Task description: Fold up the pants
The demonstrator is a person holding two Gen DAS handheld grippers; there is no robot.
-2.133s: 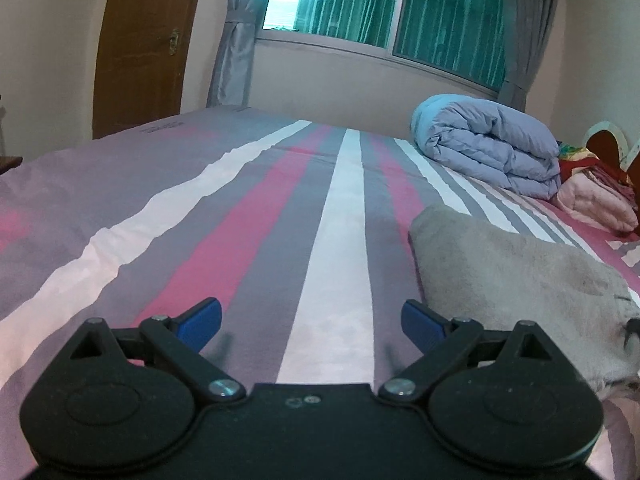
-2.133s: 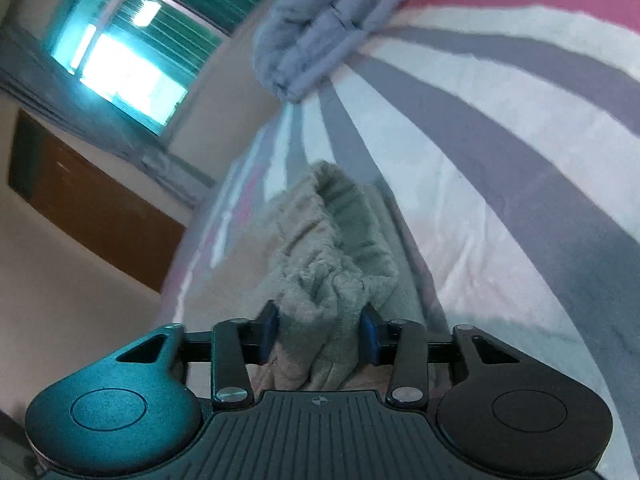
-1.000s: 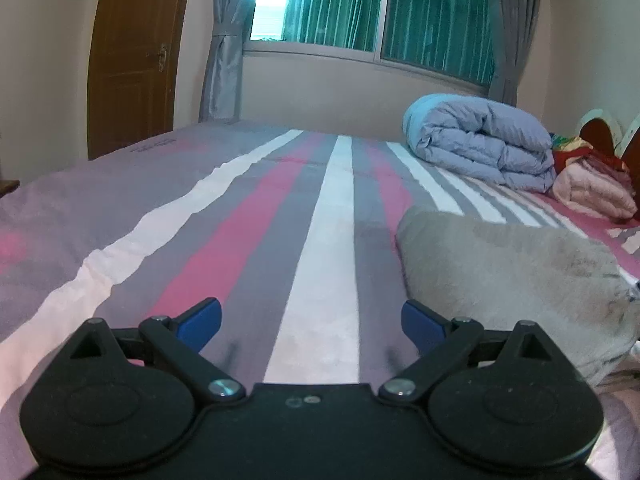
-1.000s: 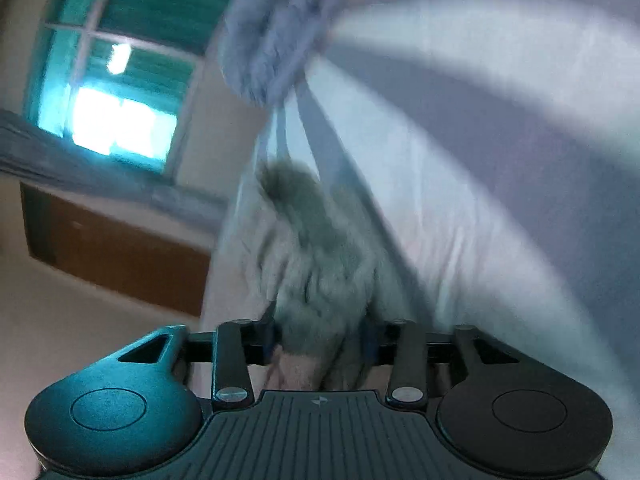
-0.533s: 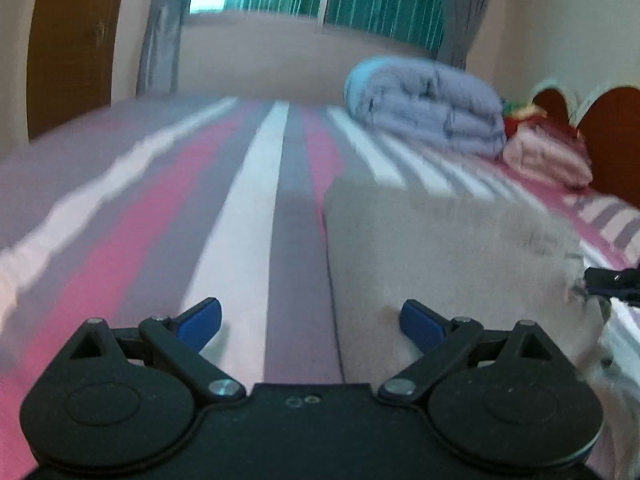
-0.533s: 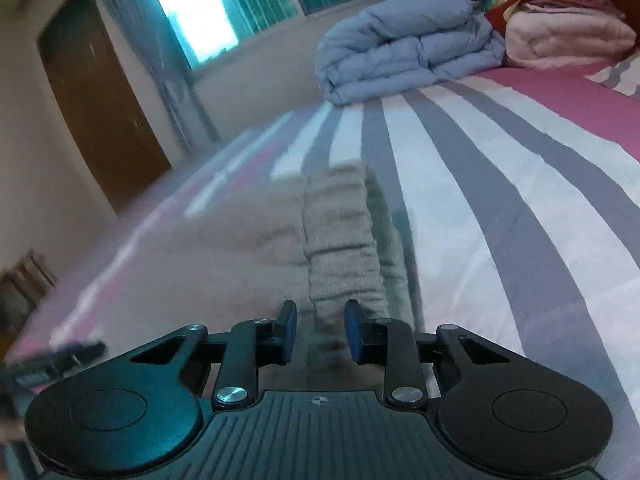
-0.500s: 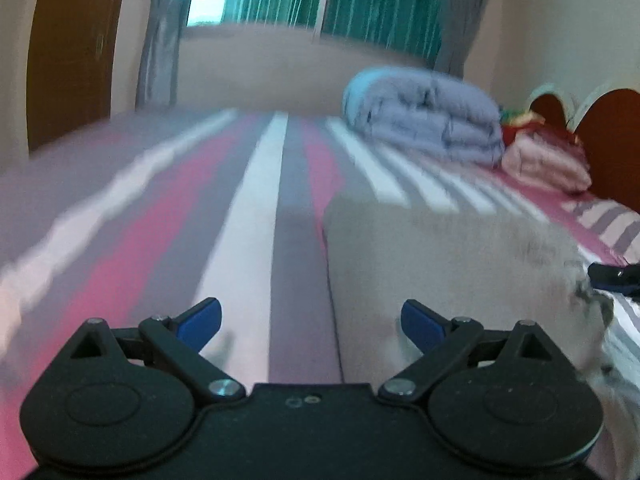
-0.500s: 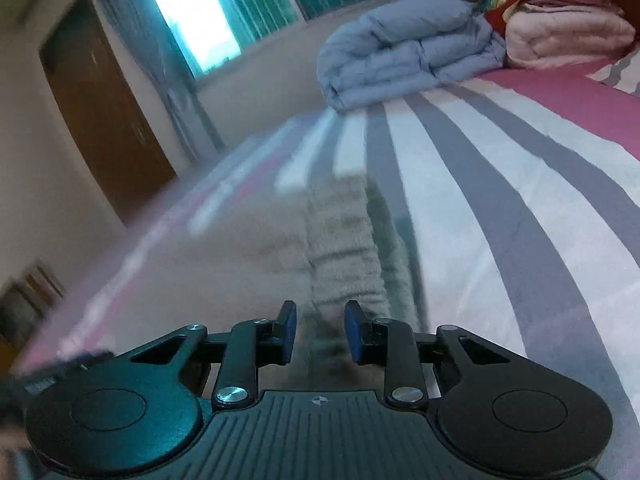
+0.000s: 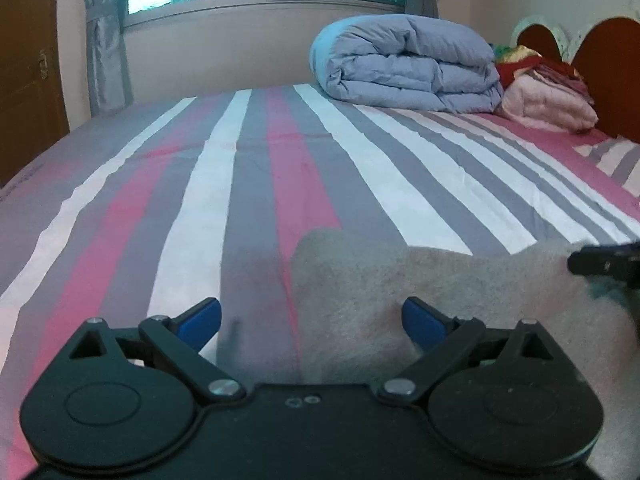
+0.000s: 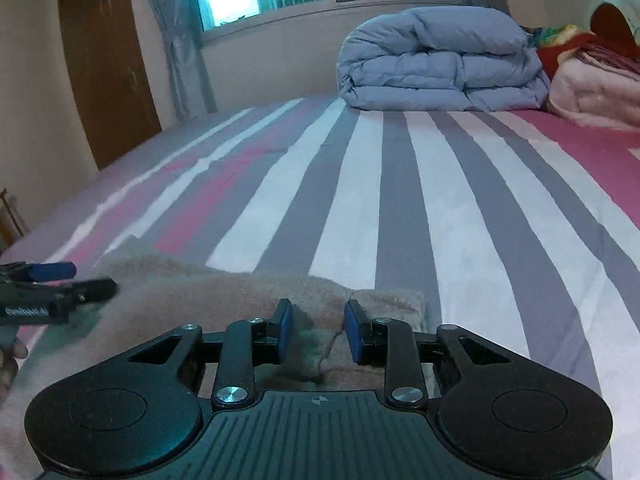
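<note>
Beige fleece, soft and napped, filled the lower right of the left wrist view: these were the pants point(image 9: 460, 292), lying on a striped bed sheet point(image 9: 248, 184) of pink, grey and white. The left claw point(image 9: 312, 322) hung low over the near left edge of the pants with its blue pads spread wide and nothing pressed between them; one pad sat over bare sheet, the other over fleece, probably lined up to take that edge for a fold. At the far right edge a dark tip of the right claw point(image 9: 600, 262) poked in above the cloth. A rolled blue quilt point(image 9: 408, 64) and a pile of pink bedding point(image 9: 548, 106) lay well apart at the head of the bed. The right wrist view showed what the first could not: the right claw point(image 10: 316, 330) stood narrowed, with bunched fleece of the pants point(image 10: 240, 292) between its blue pads, though whether the pads actually pinched it could not be told. It seemed placed to take the opposite side, so both ends could be lifted together. The left claw point(image 10: 60, 280) appeared at the left edge, seen from the side, and part of a hand point(image 10: 10, 364) showed below it.
</note>
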